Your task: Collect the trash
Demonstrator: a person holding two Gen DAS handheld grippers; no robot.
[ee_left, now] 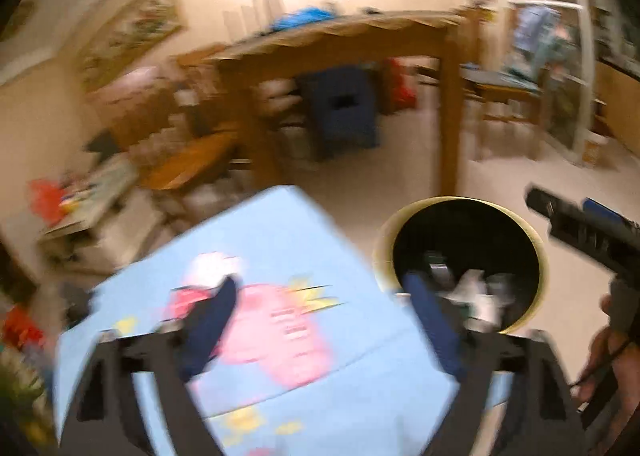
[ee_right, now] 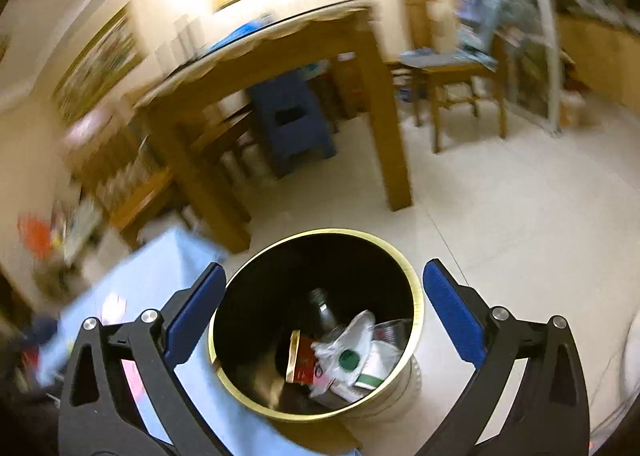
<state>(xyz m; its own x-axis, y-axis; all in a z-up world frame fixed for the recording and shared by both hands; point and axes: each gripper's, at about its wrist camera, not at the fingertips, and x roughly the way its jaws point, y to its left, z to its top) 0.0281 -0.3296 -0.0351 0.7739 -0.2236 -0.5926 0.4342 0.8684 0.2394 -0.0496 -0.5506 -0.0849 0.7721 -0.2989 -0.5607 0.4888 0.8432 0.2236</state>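
Note:
A round black trash bin with a gold rim (ee_right: 416, 296) stands on the floor beside a table covered by a light blue cartoon cloth (ee_left: 280, 248). Inside the bin lie a crumpled white wrapper with a green spot (ee_right: 352, 352), a red packet (ee_right: 304, 360) and a glass bottle (ee_right: 320, 304). My right gripper (ee_right: 325, 270) hangs open right above the bin, with nothing between its blue pads. My left gripper (ee_left: 322, 284) is open and holds nothing over the blue cloth; the bin (ee_left: 464, 256) is just to its right. The right gripper's black frame (ee_left: 580, 223) shows at that view's right edge.
A wooden dining table (ee_right: 392, 135) stands beyond the bin, with a blue stool (ee_right: 296, 123) under it. A wooden chair (ee_right: 460, 87) is at the back right. Cluttered low shelves (ee_left: 100, 191) line the left wall. Pale tiled floor (ee_right: 520, 215) lies right of the bin.

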